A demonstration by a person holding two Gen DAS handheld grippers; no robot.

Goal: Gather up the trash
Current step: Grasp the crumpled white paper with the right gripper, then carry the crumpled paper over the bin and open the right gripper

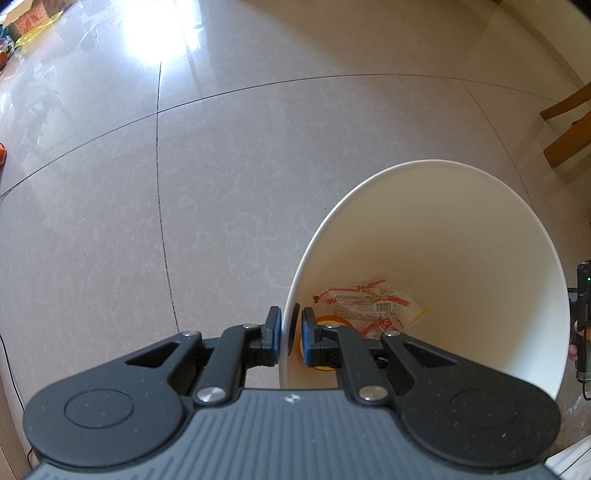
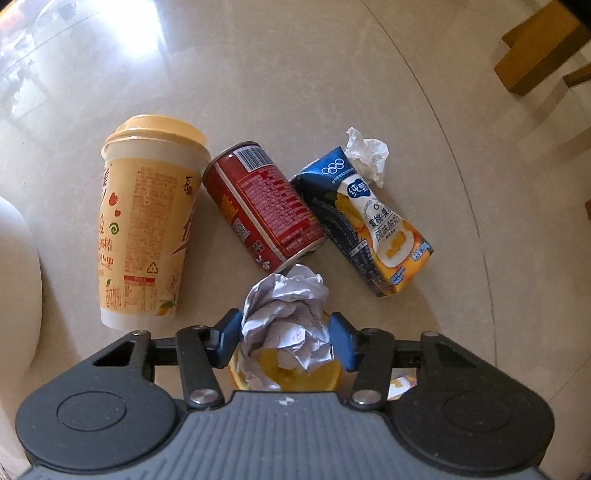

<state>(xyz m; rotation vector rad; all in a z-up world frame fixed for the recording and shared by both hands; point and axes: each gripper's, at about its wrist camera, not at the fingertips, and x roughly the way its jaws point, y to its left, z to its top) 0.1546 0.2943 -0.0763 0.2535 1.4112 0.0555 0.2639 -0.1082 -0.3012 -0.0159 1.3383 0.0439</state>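
Observation:
In the left wrist view my left gripper (image 1: 291, 326) is shut on the near rim of a white trash bin (image 1: 443, 240), one pad outside the wall and one inside. Snack wrappers (image 1: 369, 306) lie at the bin's bottom. In the right wrist view my right gripper (image 2: 285, 334) points down at the floor, with both blue pads against a crumpled white paper ball (image 2: 284, 314). The ball rests on a yellow-orange piece (image 2: 291, 376). Beyond it lie a yellow lidded cup (image 2: 144, 221), a red can (image 2: 262, 206), a blue and orange drink carton (image 2: 369, 225) and a crumpled tissue (image 2: 367, 151).
The white bin's side (image 2: 14, 277) shows at the left edge of the right wrist view. Wooden chair legs (image 2: 535, 48) stand at the far right, seen in the left wrist view too as wooden legs (image 1: 569, 122). Glossy tile floor (image 1: 221, 166) stretches away, with boxes and bags (image 1: 29, 22) far left.

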